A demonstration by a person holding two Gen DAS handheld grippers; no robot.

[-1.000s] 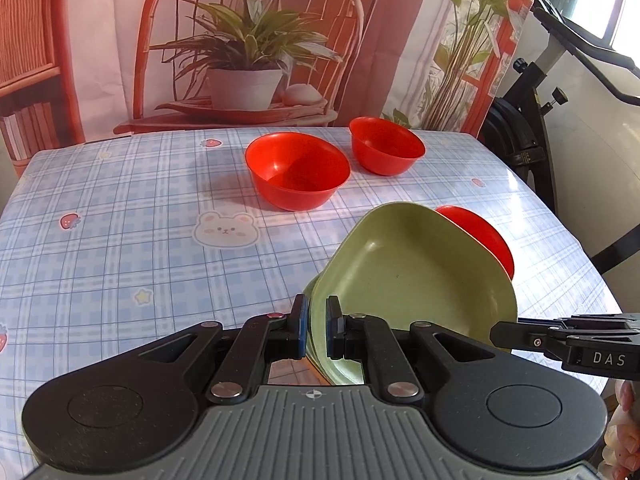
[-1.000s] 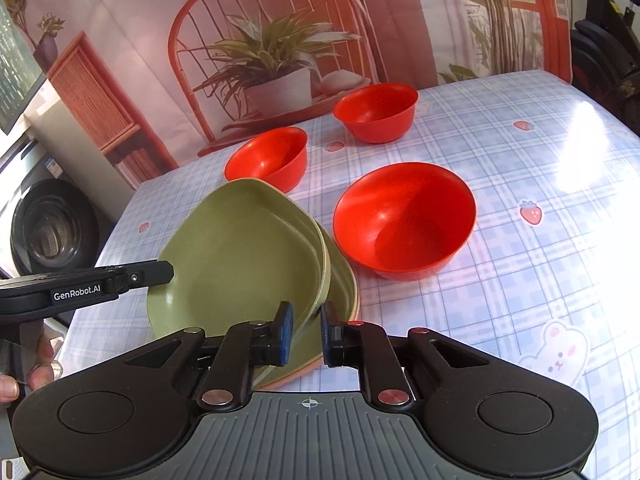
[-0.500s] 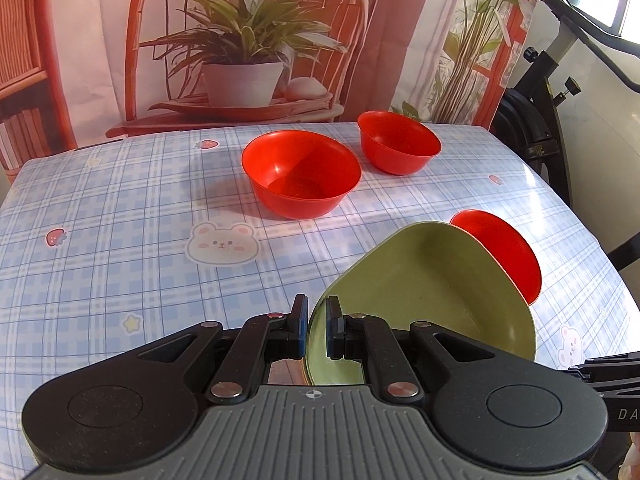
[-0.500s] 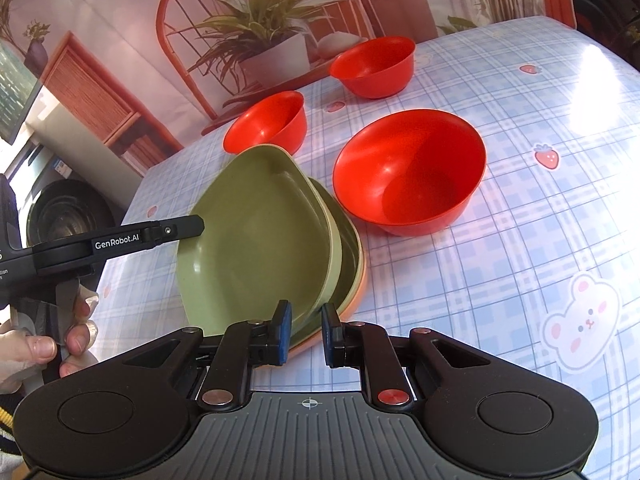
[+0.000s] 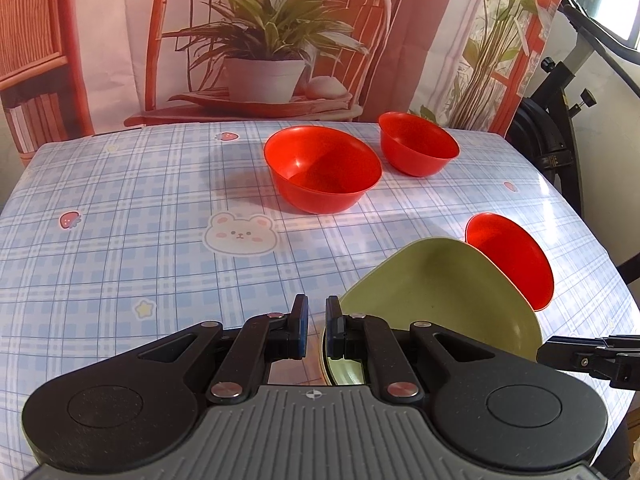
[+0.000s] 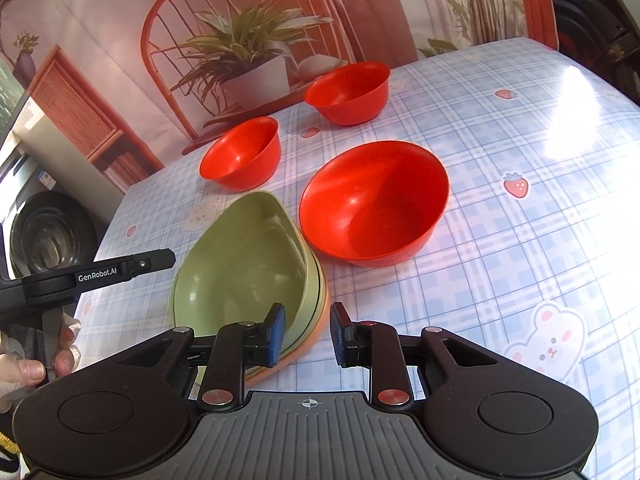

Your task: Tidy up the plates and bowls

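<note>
at the near edge of the table (image 6: 560,128), our right gripper (image 6: 307,334) has just been spreading its jaws, nothing between them now; a second ago they sat at the green plate (image 6: 244,264), so we judge it released onto the stack; its pointed end faces the far edge, long axis near-to-far; our left gripper (image 5: 313,330) is pressed together, empty.

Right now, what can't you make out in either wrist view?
- Plate stack, right wrist view: its near edge is hidden by the right tongs, so the number of plates is unclear.
- Nearest red bowl, left wrist view: partly behind the green plate.
- Hand, right wrist view: cut off by the left edge.
</note>
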